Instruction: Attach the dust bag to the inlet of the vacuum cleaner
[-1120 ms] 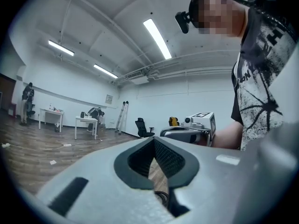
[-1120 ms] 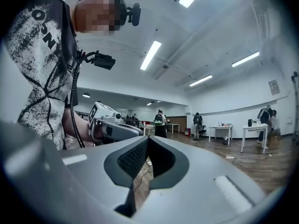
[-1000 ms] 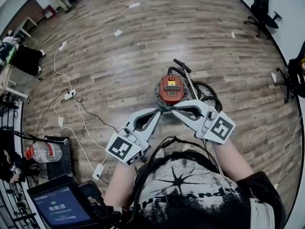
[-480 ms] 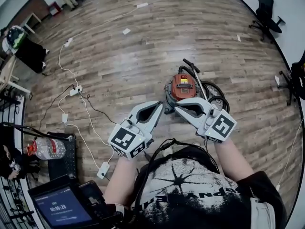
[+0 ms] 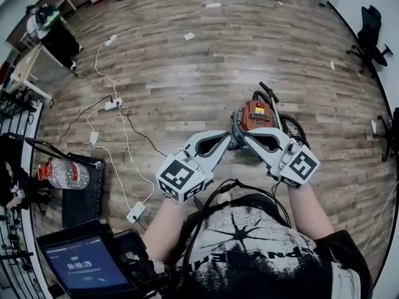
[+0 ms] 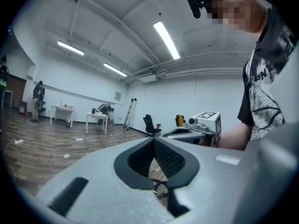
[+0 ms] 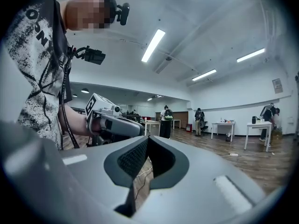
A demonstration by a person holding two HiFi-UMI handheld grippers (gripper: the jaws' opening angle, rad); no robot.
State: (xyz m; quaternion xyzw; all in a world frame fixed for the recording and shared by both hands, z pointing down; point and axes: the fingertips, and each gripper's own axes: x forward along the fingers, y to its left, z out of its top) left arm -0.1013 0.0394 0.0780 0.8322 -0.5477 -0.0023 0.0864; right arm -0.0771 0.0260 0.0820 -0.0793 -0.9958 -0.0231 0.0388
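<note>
The vacuum cleaner (image 5: 257, 114), a small drum with a red-orange top and a black hose (image 5: 290, 127), stands on the wood floor just beyond both grippers. My left gripper (image 5: 231, 140) and right gripper (image 5: 249, 136) point toward each other, tips nearly meeting in front of the vacuum. Both are shut with nothing between the jaws. In the left gripper view the shut tips (image 6: 153, 139) face the right gripper (image 6: 198, 126). The right gripper view shows shut tips (image 7: 146, 138) and the left gripper (image 7: 113, 121) opposite. No dust bag is visible in any view.
White cables and power strips (image 5: 113, 104) trail over the floor at left. A water bottle (image 5: 63, 174) lies beside a black mat (image 5: 84, 192). A tablet screen (image 5: 81, 266) sits at lower left. An office chair (image 5: 369, 31) stands at far right; desks and people are far off.
Both grippers, still shut and tip to tip, have shifted right in the head view. The vacuum and floor have slid rightward in the picture as the person moved.
</note>
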